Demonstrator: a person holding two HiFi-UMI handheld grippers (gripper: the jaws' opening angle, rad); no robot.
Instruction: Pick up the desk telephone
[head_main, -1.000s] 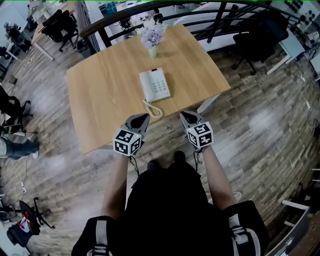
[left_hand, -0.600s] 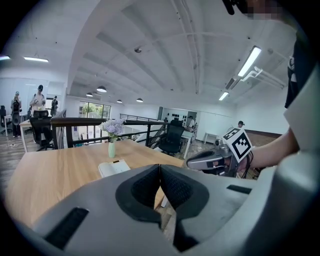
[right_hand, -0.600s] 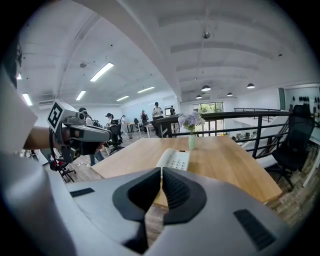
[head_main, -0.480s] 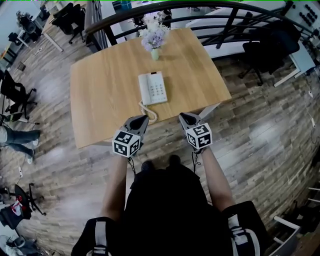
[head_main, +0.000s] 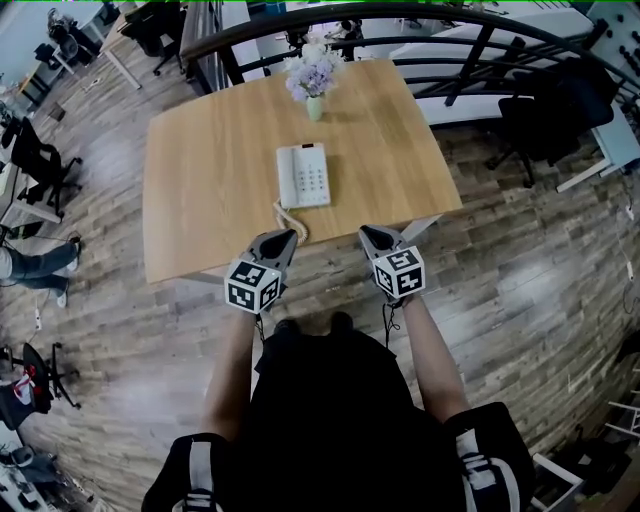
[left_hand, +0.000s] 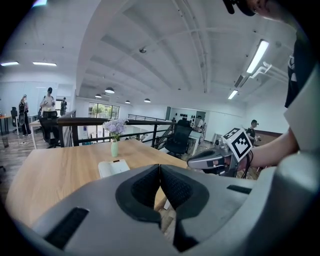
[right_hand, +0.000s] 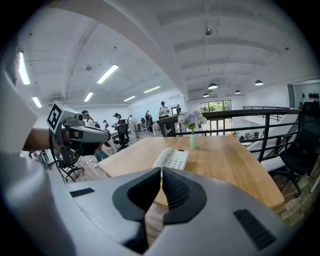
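Note:
A white desk telephone (head_main: 304, 175) with a coiled cord (head_main: 290, 220) lies near the middle of a wooden table (head_main: 200, 190); it also shows in the left gripper view (left_hand: 113, 167) and the right gripper view (right_hand: 171, 159). My left gripper (head_main: 288, 237) hovers at the table's near edge, just short of the cord, shut and empty. My right gripper (head_main: 368, 233) is level with it to the right, over the table's near edge, also shut and empty. Both point toward the phone from a distance.
A small vase of lilac flowers (head_main: 313, 78) stands behind the phone at the table's far side. A dark railing (head_main: 400, 20) runs beyond the table. Office chairs (head_main: 545, 100) and desks surround it on a wood-plank floor (head_main: 520, 260). People stand far off.
The table and phone have shifted slightly in the head view as I stepped closer; both grippers stay shut and side by side at the near edge.

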